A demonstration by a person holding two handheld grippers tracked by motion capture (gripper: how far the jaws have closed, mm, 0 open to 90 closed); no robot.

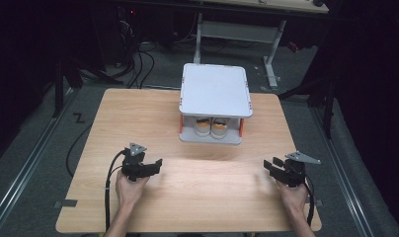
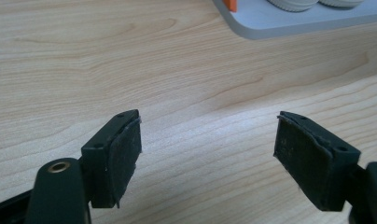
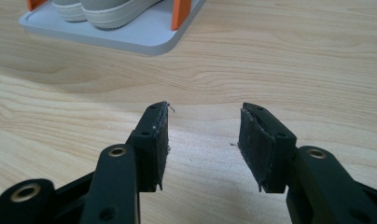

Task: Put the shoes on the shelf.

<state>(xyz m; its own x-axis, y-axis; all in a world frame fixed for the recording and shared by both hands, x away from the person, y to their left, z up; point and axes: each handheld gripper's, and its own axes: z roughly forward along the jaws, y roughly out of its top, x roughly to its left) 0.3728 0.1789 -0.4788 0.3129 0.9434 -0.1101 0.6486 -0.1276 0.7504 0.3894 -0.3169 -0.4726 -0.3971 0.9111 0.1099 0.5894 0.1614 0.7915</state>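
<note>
A grey two-level rack [image 1: 215,90] with orange posts stands at the far middle of the wooden table [image 1: 138,113]. A pair of white shoes [image 1: 211,128] sits on its lower shelf, under the flat top. My left gripper [image 1: 158,165] rests low over the table at the near left, open, with nothing between its pads [image 2: 126,149]. At the near right my right gripper [image 1: 267,165] is open too, its pads [image 3: 253,140] apart over bare wood. The rack's base [image 2: 289,21] lies ahead of the left gripper, and the shoes' soles [image 3: 107,11] lie ahead of the right one.
Bare wood stretches between the two grippers and the rack. Cables [image 1: 133,64] lie on the floor beyond the table's far left corner. A desk frame [image 1: 237,34] stands behind the table. Floor rails [image 1: 34,153] run along both sides.
</note>
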